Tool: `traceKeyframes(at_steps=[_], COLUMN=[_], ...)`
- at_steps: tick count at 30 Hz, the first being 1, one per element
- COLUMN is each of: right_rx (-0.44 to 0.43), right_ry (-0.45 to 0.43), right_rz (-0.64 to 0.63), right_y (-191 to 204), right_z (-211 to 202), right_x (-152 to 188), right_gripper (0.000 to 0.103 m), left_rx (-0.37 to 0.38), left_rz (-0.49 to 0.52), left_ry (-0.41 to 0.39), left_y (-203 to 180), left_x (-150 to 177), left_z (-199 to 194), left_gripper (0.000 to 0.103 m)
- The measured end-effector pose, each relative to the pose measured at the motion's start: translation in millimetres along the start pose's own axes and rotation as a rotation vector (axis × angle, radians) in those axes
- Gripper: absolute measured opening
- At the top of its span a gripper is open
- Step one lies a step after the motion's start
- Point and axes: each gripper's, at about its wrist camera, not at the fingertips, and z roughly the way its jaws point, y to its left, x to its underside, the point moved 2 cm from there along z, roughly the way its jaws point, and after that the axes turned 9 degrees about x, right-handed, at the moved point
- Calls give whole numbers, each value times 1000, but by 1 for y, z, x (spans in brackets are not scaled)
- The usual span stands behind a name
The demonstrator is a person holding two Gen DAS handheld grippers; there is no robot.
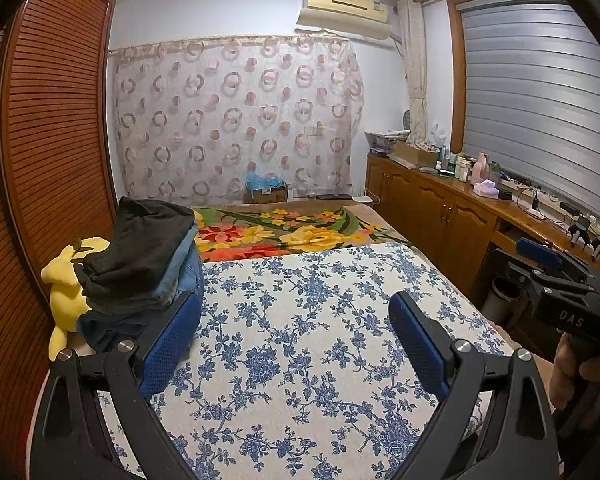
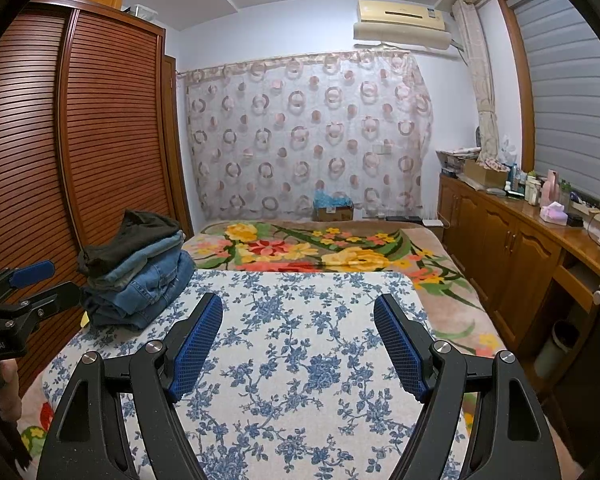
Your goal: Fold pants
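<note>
At far left, against the wardrobe (image 2: 100,140), sits the pile (image 2: 140,272) of pants on the bed's (image 2: 300,360) left edge: dark ones on top, denim beneath, all already folded, with a yellow toy (image 1: 66,292) tucked behind. The pile's long axis seems to run away from us toward the curtain (image 2: 308,132), its folded edges facing right over the blue-flowered cover.

Our left gripper (image 1: 296,344) hangs just beside the pile, fingers (image 1: 172,344) spread wide, nothing between them. Moving right, the flowered cover lies bare in front of us. Our right gripper (image 2: 298,344) hovers over it, fingers (image 2: 400,348) likewise spread and pinching nothing.

We judge no pants are laid out for folding at this moment, so the step in hand is either fetching a pair or finishing. To do it well, we should take a waistband with both grippers, spread it flat across the bare cover, legs aligned, before any fold. Farther right stands the cabinet (image 2: 512,248).
</note>
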Motion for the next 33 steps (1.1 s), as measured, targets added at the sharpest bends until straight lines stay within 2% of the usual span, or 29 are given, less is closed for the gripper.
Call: traceKeyframes(at_steps=[33], right_rx=[-2], right_ry=[4], right_rz=[2], right_y=[-3], right_z=[1], right_x=[2], right_gripper=[80], left_rx=[0], left_rz=[1], left_ry=[-2], left_y=[-1], left_x=[2], left_z=[0], left_gripper=[96])
